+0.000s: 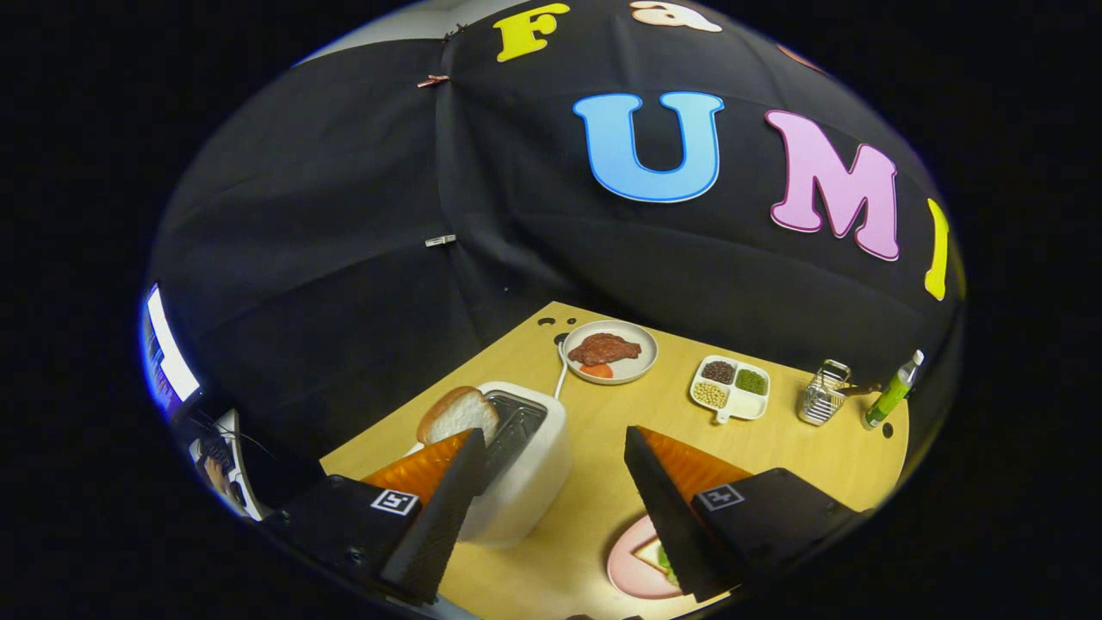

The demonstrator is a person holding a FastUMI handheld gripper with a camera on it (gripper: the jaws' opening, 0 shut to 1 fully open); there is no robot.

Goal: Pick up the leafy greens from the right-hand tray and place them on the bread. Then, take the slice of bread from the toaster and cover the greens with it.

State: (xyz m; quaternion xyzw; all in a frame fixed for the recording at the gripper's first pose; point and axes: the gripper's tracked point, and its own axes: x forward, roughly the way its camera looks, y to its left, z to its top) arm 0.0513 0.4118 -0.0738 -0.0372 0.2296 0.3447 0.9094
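A white toaster [527, 469] stands on the wooden table [775, 448], just ahead of my left finger. A slice of bread [456, 412] sticks up from its left slot, right beyond the left fingertip. My gripper [553, 433] is open and holds nothing, its fingers spread wide above the table. Under the right finger lies a pink plate [630, 564] with a pale piece of bread [650, 551] and a bit of leafy greens [665, 561] on it, both mostly hidden by the finger.
Farther back sits a grey plate [641, 366] with a brown meat patty [604, 349] and a tomato slice [596, 370]. To its right are a white divided dish of beans [730, 387], a wire basket [822, 396] and a green bottle [891, 392]. A screen [165, 353] glows at the far left.
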